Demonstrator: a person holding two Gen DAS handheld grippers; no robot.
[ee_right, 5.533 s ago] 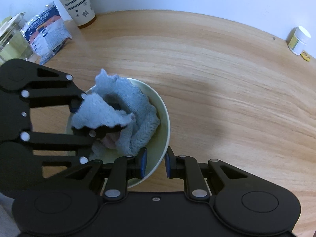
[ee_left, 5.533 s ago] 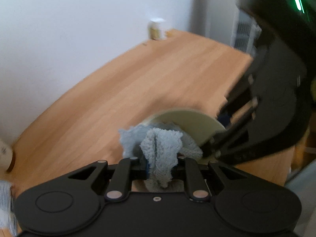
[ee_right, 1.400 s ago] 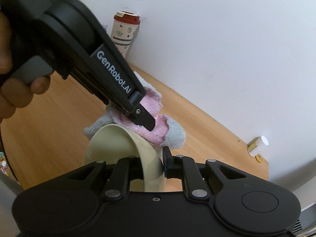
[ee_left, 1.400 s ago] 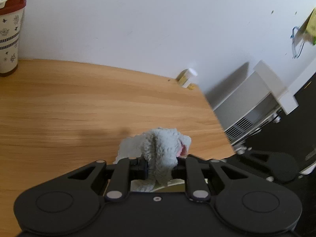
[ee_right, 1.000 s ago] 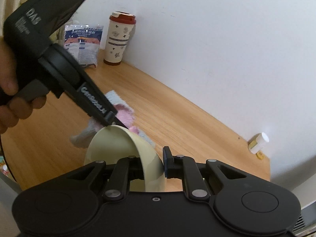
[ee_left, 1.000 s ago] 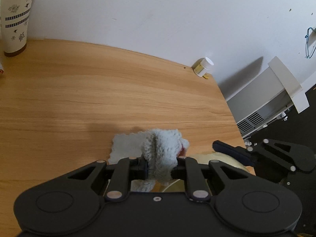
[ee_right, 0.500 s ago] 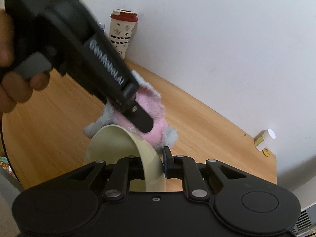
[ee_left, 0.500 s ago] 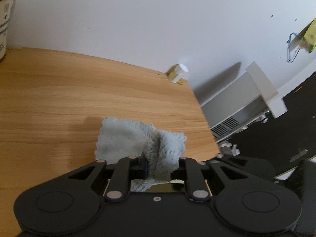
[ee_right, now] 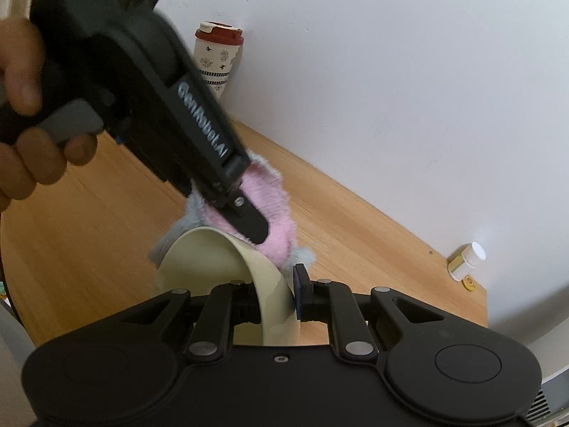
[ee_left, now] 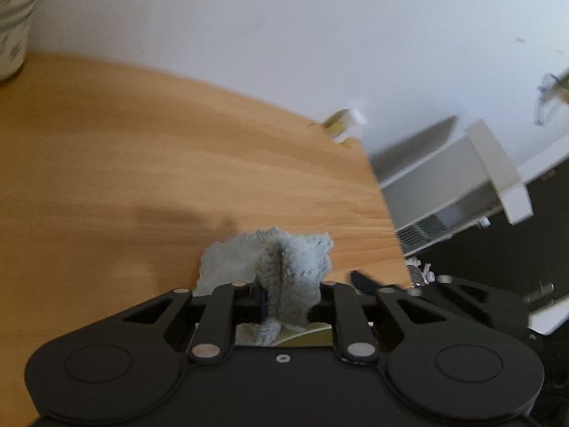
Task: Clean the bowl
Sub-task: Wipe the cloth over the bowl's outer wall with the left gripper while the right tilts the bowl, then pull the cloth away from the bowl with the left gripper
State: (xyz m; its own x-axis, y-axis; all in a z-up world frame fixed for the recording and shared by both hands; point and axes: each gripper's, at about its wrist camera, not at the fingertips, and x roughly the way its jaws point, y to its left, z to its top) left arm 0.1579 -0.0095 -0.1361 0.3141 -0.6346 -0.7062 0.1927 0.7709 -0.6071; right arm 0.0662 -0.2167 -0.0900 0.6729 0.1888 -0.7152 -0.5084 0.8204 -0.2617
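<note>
- Bowl [ee_right: 227, 267], pale cream, stands tipped on edge above the bench [ee_right: 89, 249], its rim pinched between the fingers of the right claw [ee_right: 281, 302]; the hollow side faces left in the right wrist view
- Left claw [ee_left: 290, 297] is pressed together on a fluffy cloth [ee_left: 288, 270], grey-blue on one face and pink on the other [ee_right: 274, 213], which bulges out between and ahead of its fingers
- In the right wrist view the left claw [ee_right: 245, 220] slants down from the upper left, its fingertip [ee_right: 252, 224] lying over the pink side of the cloth, which presses against the outer wall of the bowl near the top rim
- A hand [ee_right: 25, 135] wraps the grip of the left claw at the left edge of that view
- In the left wrist view only a sliver of the bowl [ee_left: 302, 336] shows below the cloth, and the right claw [ee_left: 366, 283] pokes in blurred at the right, over the bench's right edge
- A patterned cup with a red lid [ee_right: 217, 60] stands at the far edge of the bench against the white wall [ee_right: 391, 71]
- A small white-capped bottle [ee_right: 466, 259] sits near the far right corner of the bench, a little yellow item [ee_right: 470, 283] just beside it
- Beyond the bench's right edge stands a white appliance with vent slots [ee_left: 444, 192]
</note>
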